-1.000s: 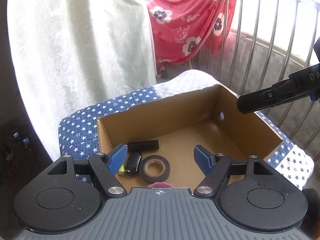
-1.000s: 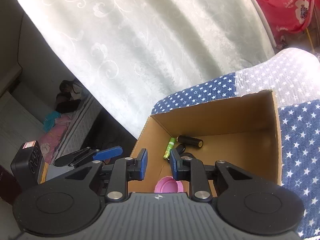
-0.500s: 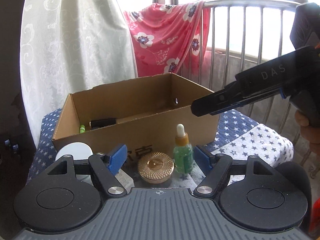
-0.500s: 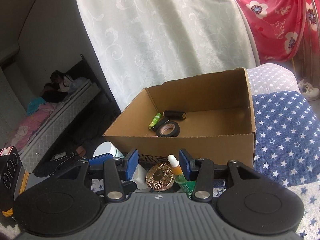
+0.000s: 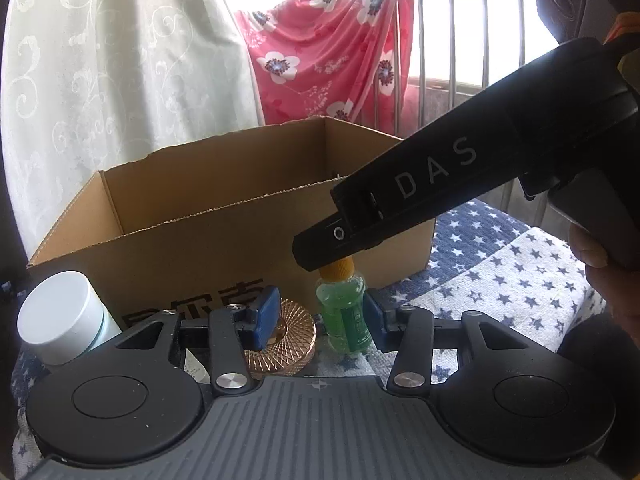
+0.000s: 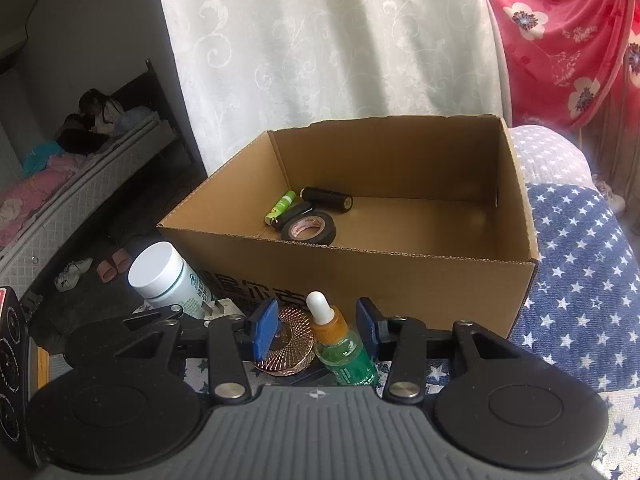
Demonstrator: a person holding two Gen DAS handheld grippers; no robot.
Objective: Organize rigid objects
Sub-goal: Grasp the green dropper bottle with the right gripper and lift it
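Nearest the left gripper [image 5: 318,318], whose jaws are closing with a gap left on both sides, stand a green dropper bottle [image 5: 342,314] and, at its nine o'clock, a round copper-coloured compact [image 5: 288,334]; both lie between the blue pads, neither pressed. The right gripper [image 6: 316,326] is narrowing too, around the same bottle [image 6: 340,350], the compact [image 6: 286,346] beside its left pad, without touching. At ten o'clock sits a white-capped jar [image 6: 162,274]. Beyond, at twelve o'clock on the star-patterned cloth [image 6: 580,300], the open cardboard box [image 6: 420,280] holds a black tape roll [image 6: 308,229], a green battery [image 6: 280,207] and a black cylinder [image 6: 326,199].
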